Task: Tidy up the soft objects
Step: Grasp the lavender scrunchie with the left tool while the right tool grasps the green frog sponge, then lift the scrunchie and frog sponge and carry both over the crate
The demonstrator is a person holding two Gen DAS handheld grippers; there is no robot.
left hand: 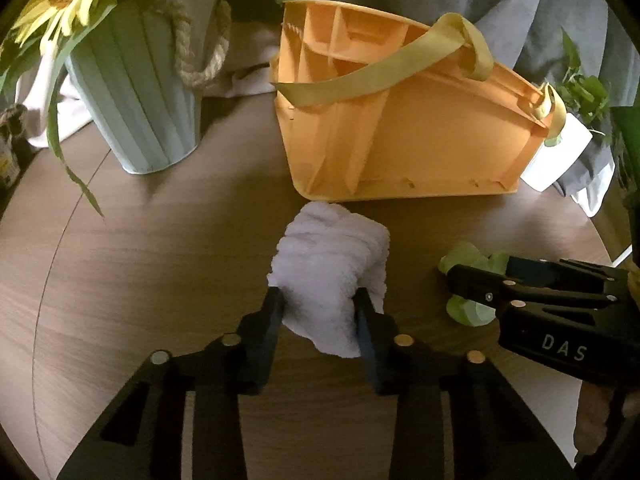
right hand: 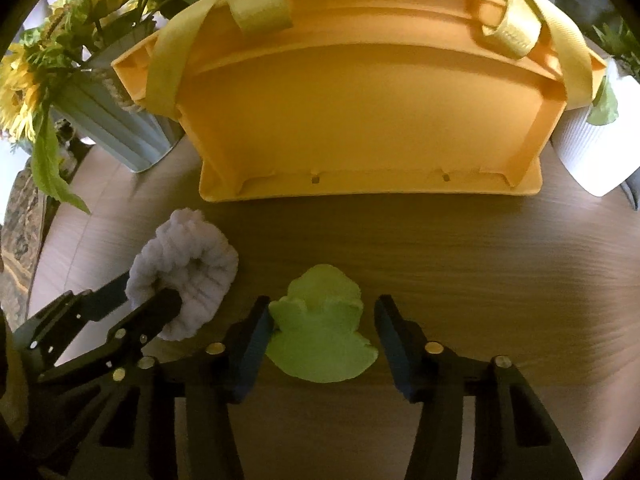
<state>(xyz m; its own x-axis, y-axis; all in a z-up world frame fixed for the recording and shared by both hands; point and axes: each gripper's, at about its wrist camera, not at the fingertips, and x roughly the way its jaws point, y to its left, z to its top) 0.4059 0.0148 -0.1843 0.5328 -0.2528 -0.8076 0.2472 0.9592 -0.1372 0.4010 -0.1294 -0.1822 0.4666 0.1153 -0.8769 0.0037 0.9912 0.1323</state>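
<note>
A fluffy white cloth point(left hand: 332, 248) lies bunched on the round wooden table point(left hand: 160, 260), just in front of an orange tote bag point(left hand: 432, 140) with yellow straps. My left gripper point(left hand: 320, 308) is shut on the cloth's near end, both pads pressing into it; the right wrist view shows the same grip, left gripper point(right hand: 150, 292) on cloth point(right hand: 192, 264). A light green soft piece point(right hand: 320, 340) lies flat on the table between the fingers of my right gripper point(right hand: 322, 320). The left pad touches it and a narrow gap shows at the right pad. The tote point(right hand: 360, 120) stands close behind.
A pale green ribbed bucket point(left hand: 136, 92) with sunflowers and a rope handle stands at the back left. A white ribbed pot point(right hand: 596, 148) with a plant sits right of the tote. A person in grey sits behind the table. My right gripper point(left hand: 472, 292) is near the table's right edge.
</note>
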